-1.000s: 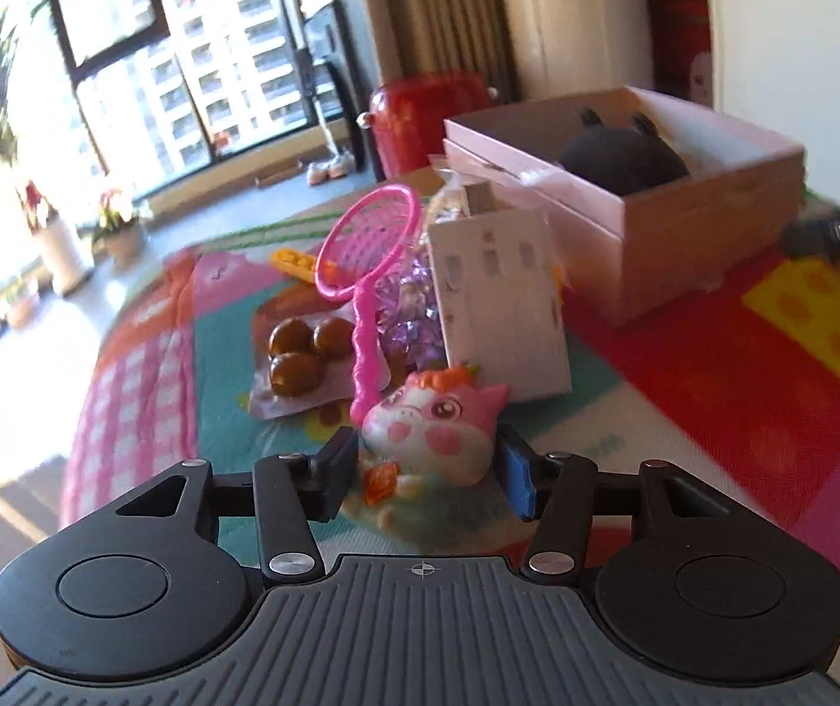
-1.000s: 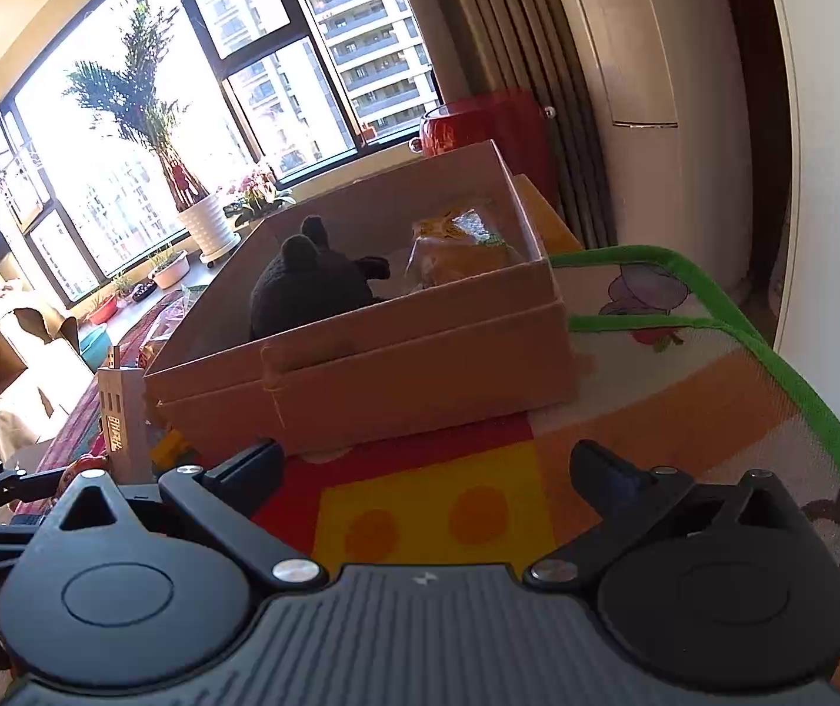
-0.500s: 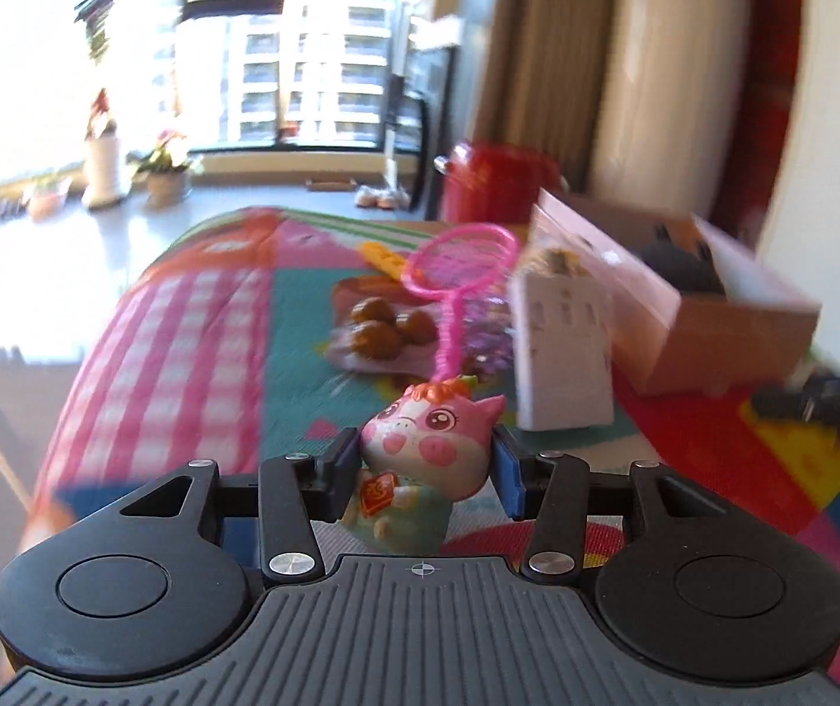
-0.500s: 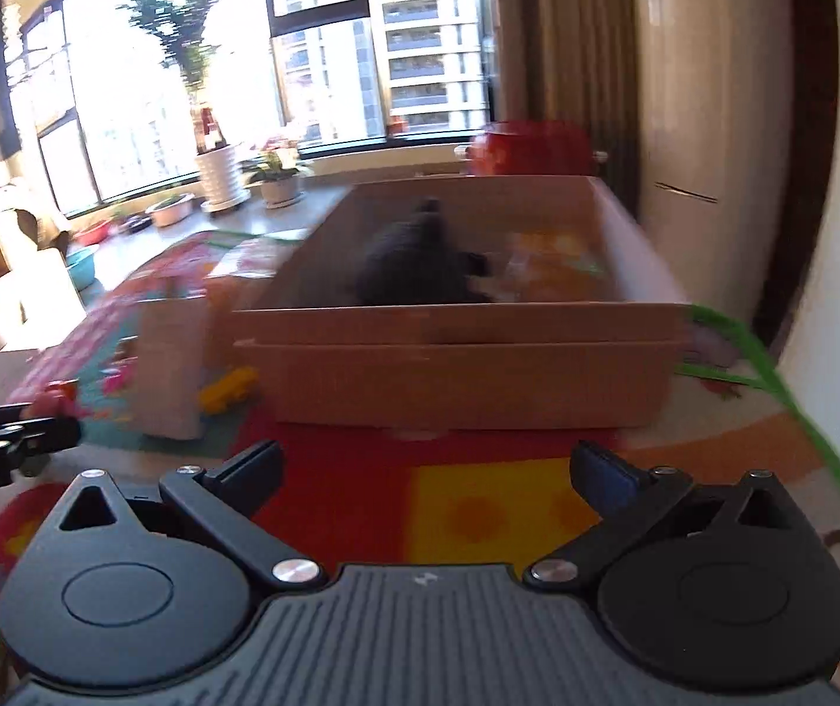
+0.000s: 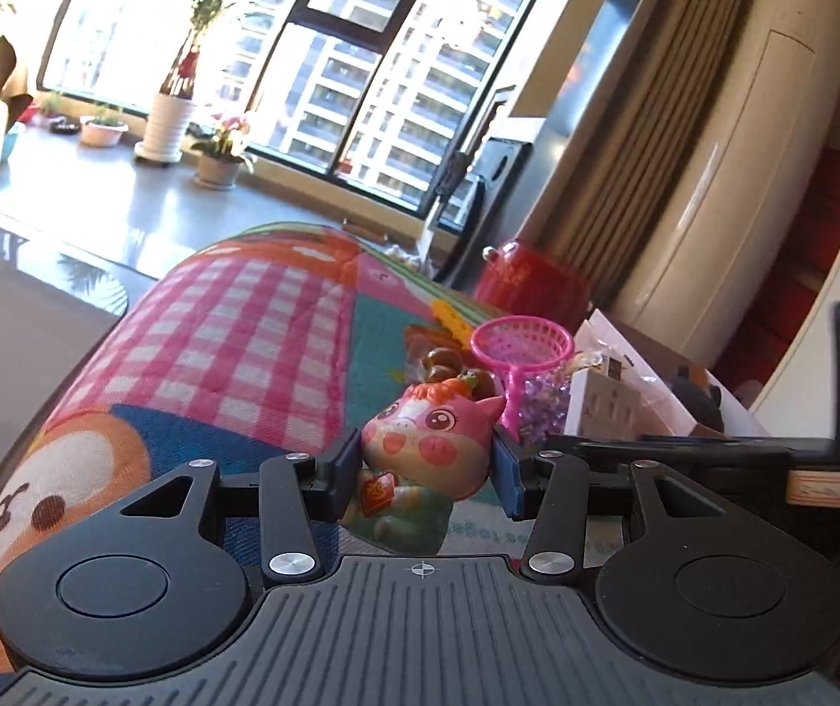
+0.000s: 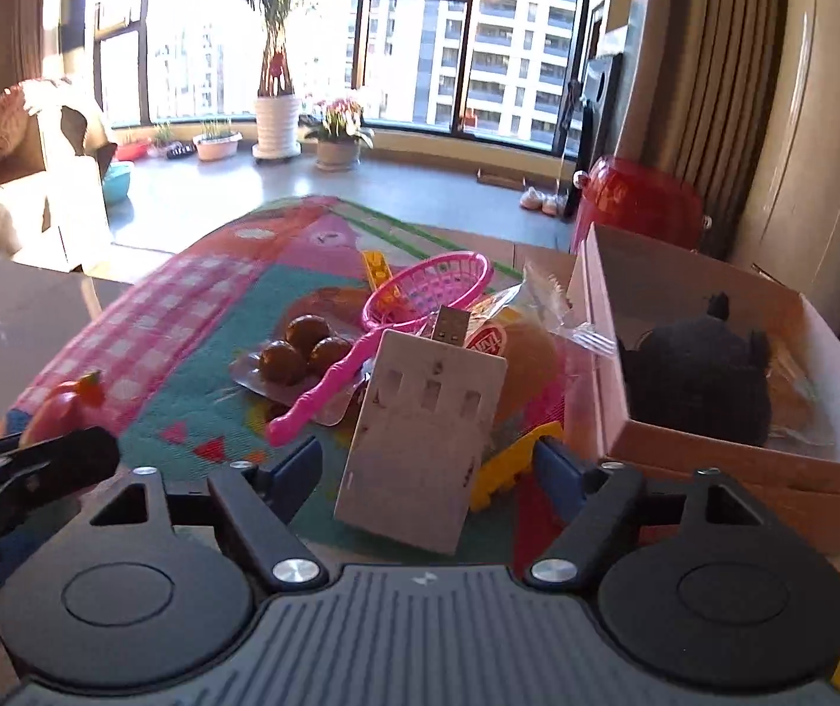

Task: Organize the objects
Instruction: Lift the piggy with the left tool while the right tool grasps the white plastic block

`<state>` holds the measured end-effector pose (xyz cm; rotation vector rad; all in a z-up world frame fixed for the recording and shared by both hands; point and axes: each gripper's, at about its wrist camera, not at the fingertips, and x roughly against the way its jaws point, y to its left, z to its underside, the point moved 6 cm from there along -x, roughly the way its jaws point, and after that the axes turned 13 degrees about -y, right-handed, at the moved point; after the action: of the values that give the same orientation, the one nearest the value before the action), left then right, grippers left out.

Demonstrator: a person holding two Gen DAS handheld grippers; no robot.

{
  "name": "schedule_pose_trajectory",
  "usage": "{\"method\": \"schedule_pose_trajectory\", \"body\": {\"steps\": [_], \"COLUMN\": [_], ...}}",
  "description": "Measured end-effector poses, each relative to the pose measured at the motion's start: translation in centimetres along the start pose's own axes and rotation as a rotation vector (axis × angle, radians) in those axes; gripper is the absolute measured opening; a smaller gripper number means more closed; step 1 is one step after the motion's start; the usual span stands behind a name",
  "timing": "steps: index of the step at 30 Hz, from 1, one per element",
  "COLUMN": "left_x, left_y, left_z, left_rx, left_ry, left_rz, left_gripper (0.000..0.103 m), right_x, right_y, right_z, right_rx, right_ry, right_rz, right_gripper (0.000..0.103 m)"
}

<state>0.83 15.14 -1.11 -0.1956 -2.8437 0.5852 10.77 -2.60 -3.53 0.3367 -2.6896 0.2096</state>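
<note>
A high-rise home living room: sofa (image 6: 14, 176) at 9 o'clock, potted plants (image 6: 276, 123) by windows (image 6: 467, 41) at 12, children's play mat (image 6: 214, 317) underfoot.

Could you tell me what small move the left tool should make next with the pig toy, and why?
Probably carry it rightward toward the cardboard box: the left tool already grips the pig toy, and the box holding the black plush has room.

Pig toy (image 5: 426, 447) now aloft in left claw (image 5: 425, 470) — right claw (image 6: 429, 470) nearer white card (image 6: 420, 441).

Pink pig figurine (image 5: 429, 450) upright, clamped at the head, beside pink net (image 5: 519, 353) and white card (image 6: 423, 441).
</note>
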Motion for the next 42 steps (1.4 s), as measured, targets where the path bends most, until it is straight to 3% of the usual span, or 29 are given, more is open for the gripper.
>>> {"method": "schedule_pose_trajectory", "body": {"steps": [1,2,7,12,17,20,24,27,31,35,39,42], "left_x": [0.0,0.1,0.2,0.3,0.4,0.6,1.7,2.6,3.5,4.0,4.2,2.9], "left_y": [0.0,0.1,0.4,0.3,-0.2,-1.7,-5.8,-9.0,-12.0,-13.8,-15.8,-18.0], "left_z": [0.0,-0.1,-0.1,0.0,0.0,1.0,3.1,4.4,6.0,6.7,6.3,4.4], "left_rx": [0.0,0.003,0.022,0.019,-0.025,-0.04,-0.13,-0.211,-0.294,-0.348,-0.391,-0.414], "left_ry": [0.0,0.0,-0.005,-0.005,0.006,0.06,0.159,0.226,0.294,0.342,0.367,0.326], "left_rz": [0.002,0.003,0.005,0.003,-0.017,-0.002,0.066,0.113,0.129,0.152,0.189,0.209], "left_gripper": [0.051,0.051,0.051,0.051,0.051,0.051,0.051,0.051,0.051,0.051,0.051,0.051], "right_x": [-0.4,-0.7,0.6,5.5,10.2,12.1,13.4,13.1,11.9,11.8,14.4,16.5], "right_y": [0.1,0.2,-0.1,-2.6,-6.6,-8.4,-9.5,-9.6,-10.0,-9.8,-10.8,-13.0], "right_z": [0.1,0.2,0.5,2.9,5.9,7.4,8.2,8.1,7.8,7.7,7.5,7.0], "right_rx": [0.006,0.012,-0.005,-0.051,-0.066,-0.082,-0.077,-0.077,-0.09,-0.064,-0.047,-0.1], "right_ry": [0.013,0.031,0.09,0.206,0.252,0.272,0.235,0.209,0.163,0.165,0.115,0.056], "right_rz": [0.002,-0.001,-0.053,-0.153,-0.133,-0.126,-0.129,-0.124,-0.114,-0.148,-0.181,-0.178], "right_gripper": [0.066,0.053,0.051,0.05,0.05,0.05,0.052,0.065,0.07,0.048,0.048,0.047]}}
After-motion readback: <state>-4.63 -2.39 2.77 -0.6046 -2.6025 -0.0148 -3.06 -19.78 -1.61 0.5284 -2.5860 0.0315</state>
